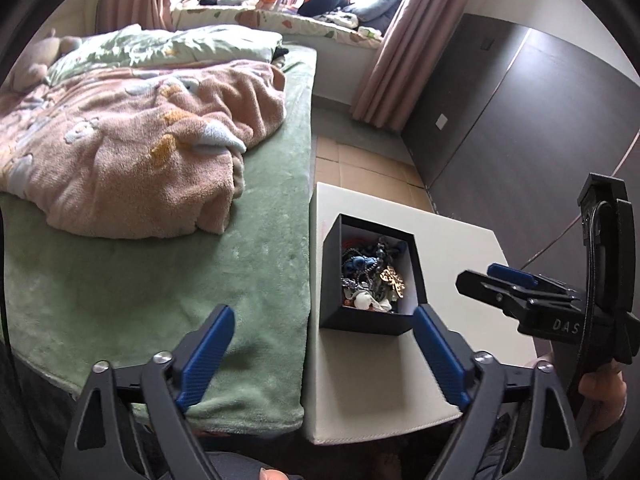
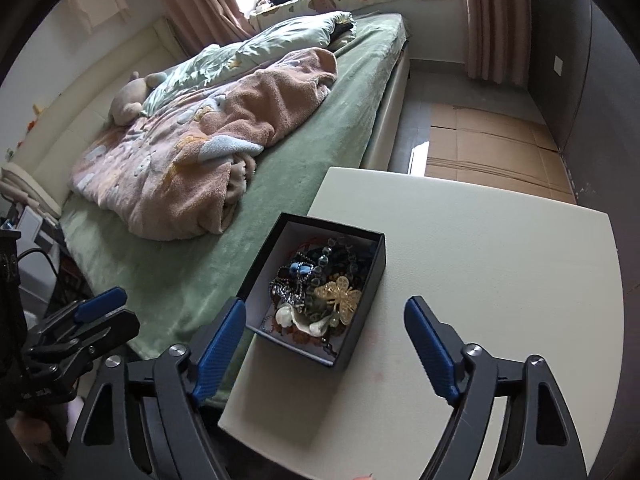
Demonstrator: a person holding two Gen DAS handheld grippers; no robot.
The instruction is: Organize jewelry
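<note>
Black box (image 2: 360,292) of tangled jewelry (image 2: 320,292) sits on the white counter (image 2: 500,280) at its bed-side edge, long axis running away from both cameras. Right hand-held gripper (image 2: 326,348) hovers nearest, jaws wide and empty, the box just ahead between them. Left hand-held gripper (image 1: 324,356), likewise spread empty, straddles the seam with the green bed (image 1: 160,280); nothing blocks either.
</note>
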